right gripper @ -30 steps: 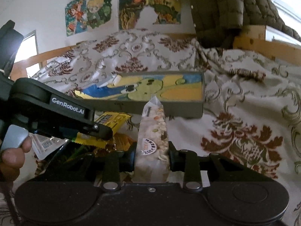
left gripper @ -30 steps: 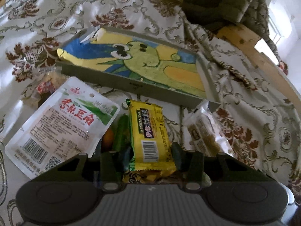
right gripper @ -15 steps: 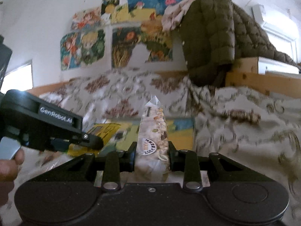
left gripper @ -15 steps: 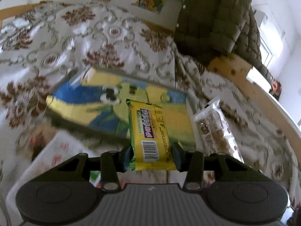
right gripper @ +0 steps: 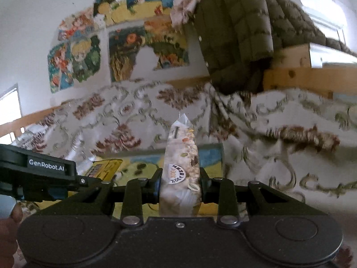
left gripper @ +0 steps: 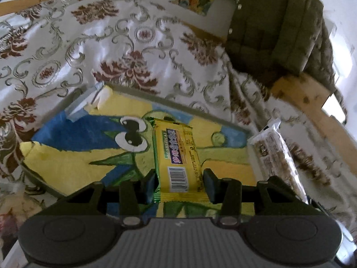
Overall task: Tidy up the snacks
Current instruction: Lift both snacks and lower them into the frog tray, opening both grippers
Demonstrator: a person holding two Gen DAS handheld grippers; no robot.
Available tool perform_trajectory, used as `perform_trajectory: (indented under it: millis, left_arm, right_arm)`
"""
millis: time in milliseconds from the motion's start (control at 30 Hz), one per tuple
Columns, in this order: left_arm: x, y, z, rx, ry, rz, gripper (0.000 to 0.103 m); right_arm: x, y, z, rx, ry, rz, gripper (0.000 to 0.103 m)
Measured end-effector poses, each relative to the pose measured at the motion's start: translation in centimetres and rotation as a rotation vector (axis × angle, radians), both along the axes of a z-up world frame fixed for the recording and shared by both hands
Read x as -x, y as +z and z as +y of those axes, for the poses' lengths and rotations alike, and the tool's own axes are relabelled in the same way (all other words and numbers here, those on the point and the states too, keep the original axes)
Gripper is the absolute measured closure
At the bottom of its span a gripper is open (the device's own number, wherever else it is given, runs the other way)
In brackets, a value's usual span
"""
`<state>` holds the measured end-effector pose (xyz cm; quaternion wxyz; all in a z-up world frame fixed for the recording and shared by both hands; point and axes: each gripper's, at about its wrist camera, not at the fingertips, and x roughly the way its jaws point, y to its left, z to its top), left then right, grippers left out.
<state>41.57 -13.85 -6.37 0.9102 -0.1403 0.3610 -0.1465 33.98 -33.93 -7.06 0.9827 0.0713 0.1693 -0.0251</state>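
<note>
A shiny bedspread with brown flowers and grey-green scrolls covers the whole surface, rumpled into folds toward the right. Behind it stands a white wall hung with bright cartoon posters, and a quilted olive jacket hangs over a pale wooden rail.

On the bedspread lies a shallow grey tray with low straight walls, lined with a painted sheet showing a green big-eyed creature on blue and yellow. Its floor is bare, and the bedspread beyond its far wall is open too.

The left gripper pinches the near end of a flat yellow snack bar, glossy foil with a barcode, held above the tray's floor and pointing toward the far wall. The right gripper is clamped on a clear plastic packet of cereal bar, lumpy with seeds, with a round white sticker; it stands on edge over the tray's right end. In the left wrist view that packet shows beside the tray's right wall. A hand shows at the lower left of the right wrist view.
</note>
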Motion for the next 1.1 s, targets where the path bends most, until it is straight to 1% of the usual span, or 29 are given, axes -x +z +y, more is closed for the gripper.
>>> perform_trajectory:
  millis: [100, 300, 433, 533, 567, 633, 667, 700, 733, 767, 800, 933, 1000, 1033, 1100]
  left_arm:
    - [-0.7, -1.0, -0.5, -0.022, -0.008, 0.021, 0.055]
    - [-0.9, -1.5, -0.9, -0.037, -0.017, 0.045, 0.054]
    - [-1.0, -1.9, -1.0, -0.046, -0.01, 0.07, 0.054]
    - [-0.8, -2.2, -1.0, -0.051, -0.003, 0.087, 0.053]
    - [-0.7, -2.2, -1.0, -0.052, 0.0, 0.089, 0.053]
    - [-0.4, -2.1, -0.9, -0.048, 0.002, 0.092, 0.044]
    - [-0.2, -2.0, -0.8, -0.044, 0.004, 0.091, 0.041]
    - [0.0, -1.7, -0.7, -0.04, 0.006, 0.083, 0.036]
    - [0.3, -1.3, -0.6, -0.035, 0.01, 0.073, 0.031]
    - [0.6, -1.0, -0.4, -0.028, 0.014, 0.063, 0.028]
    - [0.9, -0.5, -0.3, -0.02, 0.02, 0.053, 0.024]
    - [2.6, 1.5, 0.6, 0.023, 0.052, 0.009, 0.014]
    - [3.8, 2.8, 1.1, 0.039, 0.072, -0.023, 0.01]
    - [4.5, 3.4, 1.3, 0.044, 0.082, -0.041, 0.007]
    - [6.0, 4.5, 2.0, 0.049, 0.1, -0.076, 0.003]
  right_arm:
    - [-0.7, -0.9, 0.0, -0.008, -0.004, 0.043, 0.07]
    - [-1.3, -1.2, 0.5, 0.022, 0.005, 0.094, 0.07]
    - [-1.2, -1.3, 0.9, 0.042, 0.008, 0.098, 0.069]
    - [-1.2, -1.2, 0.7, 0.034, 0.01, 0.11, 0.065]
    - [-1.2, -1.3, 0.7, 0.025, 0.01, 0.113, 0.062]
    - [-1.1, -1.2, 0.6, 0.016, 0.014, 0.121, 0.057]
    - [-1.1, -1.1, 0.6, 0.016, 0.012, 0.122, 0.053]
    - [-0.9, -0.9, 0.6, 0.016, 0.008, 0.121, 0.047]
    - [-0.7, -0.7, 0.6, 0.015, 0.004, 0.119, 0.045]
    - [-0.4, -0.4, 0.6, 0.011, 0.0, 0.116, 0.041]
    - [-0.1, -0.1, 0.5, 0.008, -0.005, 0.112, 0.037]
    - [1.7, 1.7, 0.1, -0.007, -0.031, 0.086, 0.027]
    - [3.0, 2.8, -0.1, -0.026, -0.047, 0.065, 0.019]
    - [3.7, 3.5, -0.1, -0.027, -0.043, 0.052, 0.018]
    - [5.2, 4.9, 0.0, -0.001, -0.036, 0.022, 0.011]
